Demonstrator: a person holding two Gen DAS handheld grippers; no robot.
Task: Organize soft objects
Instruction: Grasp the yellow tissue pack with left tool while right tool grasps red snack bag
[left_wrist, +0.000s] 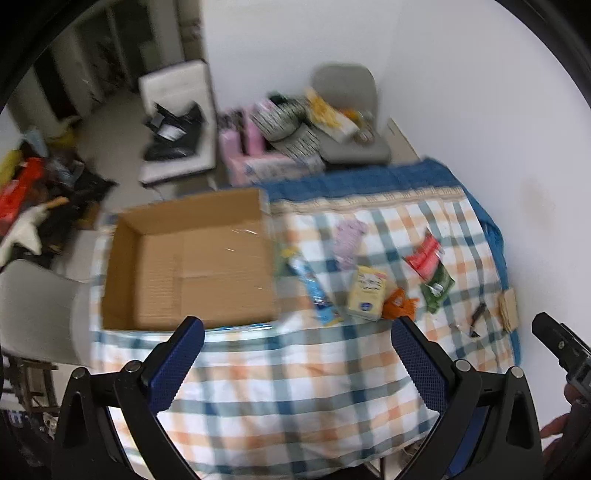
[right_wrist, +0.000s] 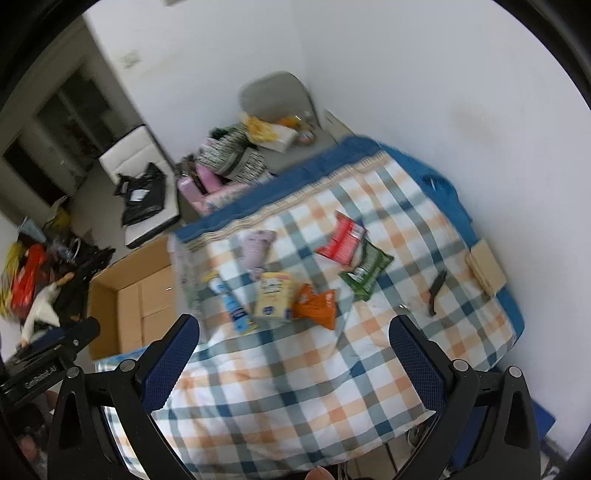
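Your left gripper (left_wrist: 297, 334) hangs spread wide with nothing between its blue pads, above the checked blue, orange and white cloth (left_wrist: 280, 398); your right gripper (right_wrist: 293, 332) is just as released and bare. The open brown cardboard box (left_wrist: 192, 266) sits at ten o'clock of the left view. The soft packets cluster at one o'clock: a pale yellow pouch (left_wrist: 366, 293), an orange crumpled packet (left_wrist: 399, 304), a green packet (left_wrist: 437, 284), a red packet (left_wrist: 424, 254), a blue tube-like pack (left_wrist: 314, 291) and a lilac pouch (left_wrist: 349, 236)
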